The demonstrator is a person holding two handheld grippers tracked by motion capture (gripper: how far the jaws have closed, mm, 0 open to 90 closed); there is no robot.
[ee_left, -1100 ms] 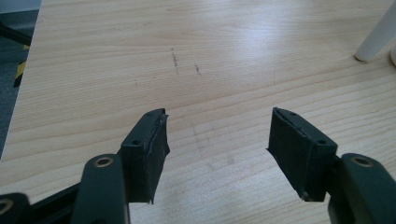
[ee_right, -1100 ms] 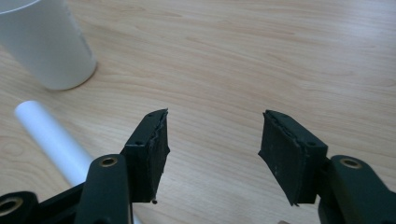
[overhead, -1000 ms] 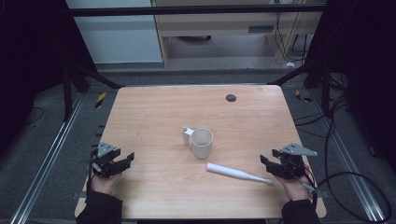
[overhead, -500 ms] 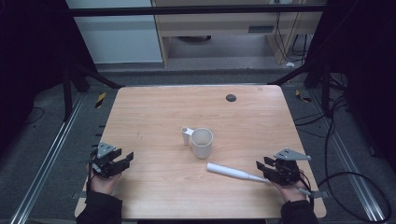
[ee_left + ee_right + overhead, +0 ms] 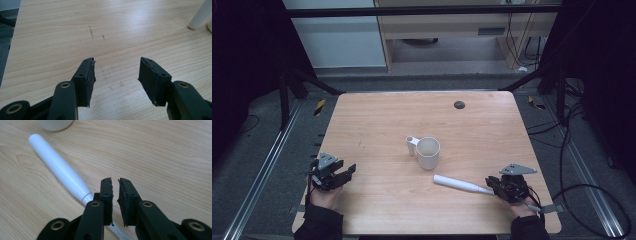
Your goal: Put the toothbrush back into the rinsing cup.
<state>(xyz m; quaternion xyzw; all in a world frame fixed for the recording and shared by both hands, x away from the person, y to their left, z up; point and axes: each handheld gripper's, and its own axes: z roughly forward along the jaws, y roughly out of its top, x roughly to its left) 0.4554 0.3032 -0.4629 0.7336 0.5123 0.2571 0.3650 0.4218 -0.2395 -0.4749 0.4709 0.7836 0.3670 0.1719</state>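
I'm sitting at the wooden table [image 5: 377,120] with a white mug [image 5: 428,153] standing upright near the middle, handle to its left. The white electric toothbrush [image 5: 460,184] is lying flat just in front of the mug and to the right, its long axis running from the fat end near the mug down to the thin neck at my right gripper [image 5: 498,186]. So my right hand is the one on it, and the left gripper [image 5: 343,174] is sitting well apart at the left edge, jaws spread and empty, pointing at bare wood. In the right gripper view the jaws have just been closing and are nearly together over the thin neck [image 5: 113,227]. I can't tell if they're actually pinching it, since it's passing under the left jaw.
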